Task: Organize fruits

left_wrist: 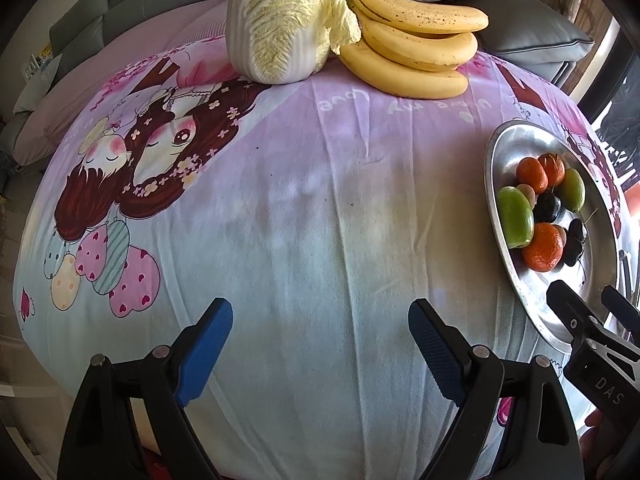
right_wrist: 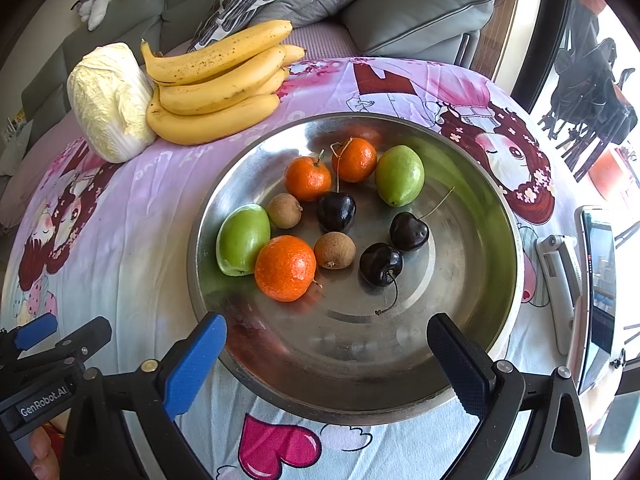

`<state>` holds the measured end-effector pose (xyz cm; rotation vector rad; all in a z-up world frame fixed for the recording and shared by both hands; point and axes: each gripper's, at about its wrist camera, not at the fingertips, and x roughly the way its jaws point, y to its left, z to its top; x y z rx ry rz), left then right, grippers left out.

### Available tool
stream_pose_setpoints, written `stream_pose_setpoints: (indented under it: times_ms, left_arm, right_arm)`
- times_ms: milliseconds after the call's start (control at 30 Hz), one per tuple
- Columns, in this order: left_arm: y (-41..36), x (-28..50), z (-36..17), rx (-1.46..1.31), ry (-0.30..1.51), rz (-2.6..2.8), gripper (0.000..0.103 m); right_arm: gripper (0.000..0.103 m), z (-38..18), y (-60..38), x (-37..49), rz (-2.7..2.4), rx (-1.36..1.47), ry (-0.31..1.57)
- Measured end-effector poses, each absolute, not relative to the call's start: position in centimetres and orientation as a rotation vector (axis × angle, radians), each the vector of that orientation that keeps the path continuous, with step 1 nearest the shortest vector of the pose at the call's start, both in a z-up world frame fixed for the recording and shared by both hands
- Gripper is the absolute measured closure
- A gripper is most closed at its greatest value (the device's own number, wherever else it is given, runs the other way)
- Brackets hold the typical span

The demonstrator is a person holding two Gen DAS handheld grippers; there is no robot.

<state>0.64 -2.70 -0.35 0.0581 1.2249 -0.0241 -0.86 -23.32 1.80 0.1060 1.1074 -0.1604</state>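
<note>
Both my left tongs (left_wrist: pixel 320 344) and right tongs (right_wrist: pixel 326 360) gape empty; cherries (right_wrist: pixel 381 265) at bowl's (right_wrist: pixel 508 216) five o'clock may roll if nudged.

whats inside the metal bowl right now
The metal bowl holds three oranges, two green fruits, three dark cherries and two small brown fruits. Whatever lies beneath the fruits is covered; the near inner wall is partly hidden behind the rim.

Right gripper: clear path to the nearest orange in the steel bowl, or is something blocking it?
Probably yes. The right gripper is open, empty, and poised over the bowl's near rim, with bare metal between it and the orange. The green fruit touching its side may crowd one finger.
</note>
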Motion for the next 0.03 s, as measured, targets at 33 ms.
stream_pose_setpoints:
  times_ms: [33]
  left_arm:
    - [-2.65,0.63,-0.36,0.056,1.225,-0.023,0.013]
  right_arm:
    - [0.001,1.8,-23.33,-0.86,-0.16,0.106,1.108]
